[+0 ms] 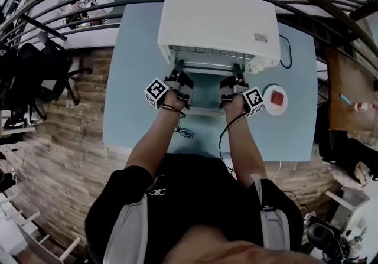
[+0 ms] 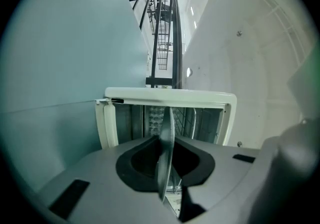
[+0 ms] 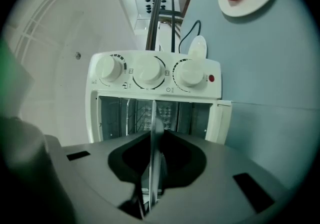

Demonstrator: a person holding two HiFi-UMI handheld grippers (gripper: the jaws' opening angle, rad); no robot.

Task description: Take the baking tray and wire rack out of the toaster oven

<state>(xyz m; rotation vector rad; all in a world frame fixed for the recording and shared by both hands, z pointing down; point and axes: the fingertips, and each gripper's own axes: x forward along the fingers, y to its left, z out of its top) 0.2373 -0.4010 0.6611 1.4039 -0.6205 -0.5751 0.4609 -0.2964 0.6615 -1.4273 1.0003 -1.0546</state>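
The white toaster oven [image 1: 218,20] stands on the blue table with its door folded down. A thin metal baking tray [image 1: 207,96] pokes out of its mouth. My left gripper [image 1: 179,74] is shut on the tray's left rim, and my right gripper [image 1: 236,75] is shut on its right rim. In the left gripper view the tray's edge [image 2: 165,143] runs between the pads of the left gripper [image 2: 165,173]. The right gripper view shows the same edge [image 3: 152,148] pinched in the right gripper [image 3: 151,183]. Wire bars of the rack [image 2: 189,118] show dimly inside the oven [image 3: 150,72].
A white plate [image 1: 276,99] with a red piece on it lies on the table right of the oven, close to my right hand. A black power cord [image 1: 287,50] curls behind the oven's right side. Railings and a brick floor surround the table [image 1: 130,80].
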